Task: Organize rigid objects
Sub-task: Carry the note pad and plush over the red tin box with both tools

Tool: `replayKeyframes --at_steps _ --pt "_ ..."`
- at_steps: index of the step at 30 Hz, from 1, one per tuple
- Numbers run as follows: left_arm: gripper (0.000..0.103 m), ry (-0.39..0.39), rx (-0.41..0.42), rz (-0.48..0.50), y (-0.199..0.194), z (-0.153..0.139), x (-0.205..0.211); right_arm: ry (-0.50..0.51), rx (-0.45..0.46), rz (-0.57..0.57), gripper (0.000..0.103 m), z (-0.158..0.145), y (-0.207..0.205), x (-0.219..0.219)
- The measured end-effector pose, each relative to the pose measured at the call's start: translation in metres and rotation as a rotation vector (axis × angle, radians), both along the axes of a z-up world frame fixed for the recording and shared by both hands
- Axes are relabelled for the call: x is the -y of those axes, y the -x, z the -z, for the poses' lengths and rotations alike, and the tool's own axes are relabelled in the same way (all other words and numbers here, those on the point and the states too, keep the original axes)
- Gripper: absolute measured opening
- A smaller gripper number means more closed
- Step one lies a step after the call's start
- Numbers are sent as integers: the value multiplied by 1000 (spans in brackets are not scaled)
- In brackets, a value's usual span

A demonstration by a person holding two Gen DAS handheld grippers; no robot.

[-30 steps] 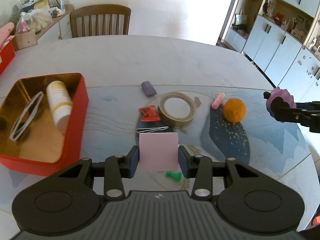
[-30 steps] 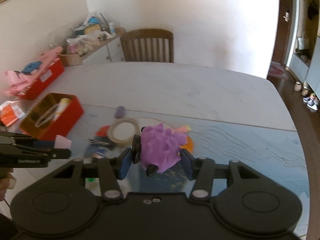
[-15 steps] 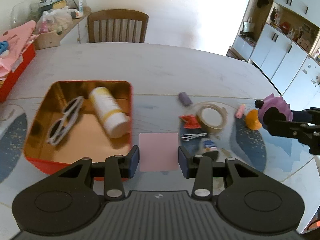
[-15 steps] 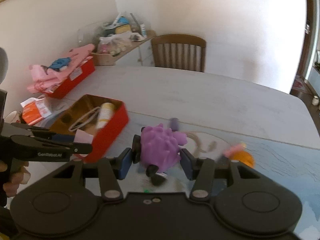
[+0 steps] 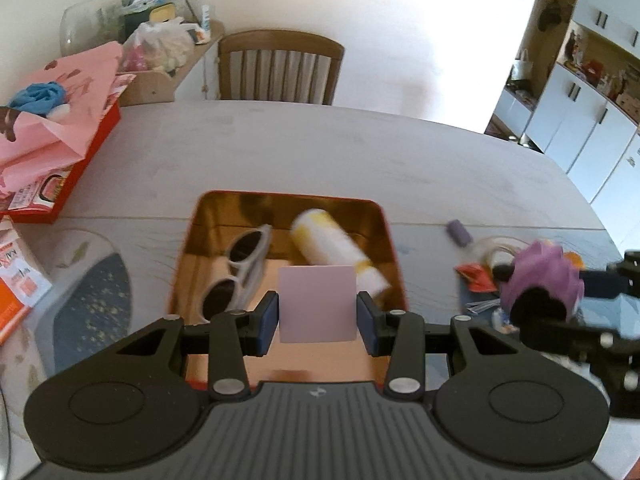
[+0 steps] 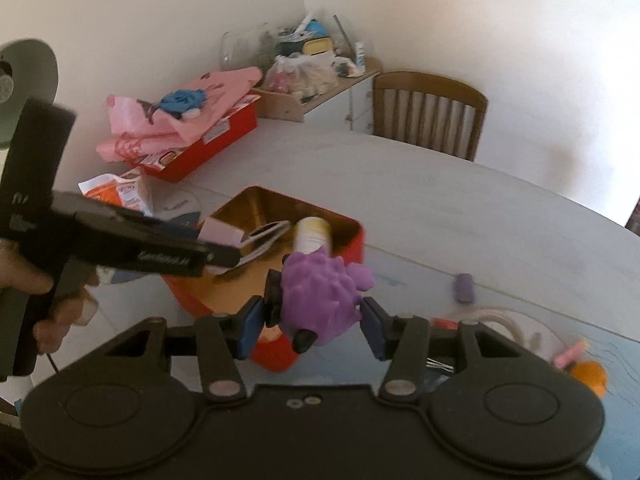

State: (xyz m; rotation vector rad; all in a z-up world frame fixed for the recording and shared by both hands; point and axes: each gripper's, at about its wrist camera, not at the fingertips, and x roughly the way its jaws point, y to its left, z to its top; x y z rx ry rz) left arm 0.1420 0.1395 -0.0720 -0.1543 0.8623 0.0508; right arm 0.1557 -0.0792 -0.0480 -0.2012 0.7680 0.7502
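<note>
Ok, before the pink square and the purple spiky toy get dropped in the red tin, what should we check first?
1. Left gripper holds the pink square firmly: ok, gripped on both sides.
2. Pink square is above the red tin: ok, the tin's open inside lies right beneath it.
3. Room in the tin: ok, bare gold floor shows near the white sunglasses and the white and yellow bottle.
4. Right gripper holds the purple spiky toy: ok.
5. Toy is above the tin: cannot tell, it looks to be at the tin's near edge.
6. The two grippers are apart: ok, but close.
</note>
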Motion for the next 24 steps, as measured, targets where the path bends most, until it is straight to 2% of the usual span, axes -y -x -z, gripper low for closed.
replayKeyframes --at_steps 7,24 --pt "41 25 -20 -20 -29 8 -34 47 -28 -26 51 18 -9 -45" --pt "41 32 -87 34 -98 40 -58 129 -52 -97 51 61 -30 -116"
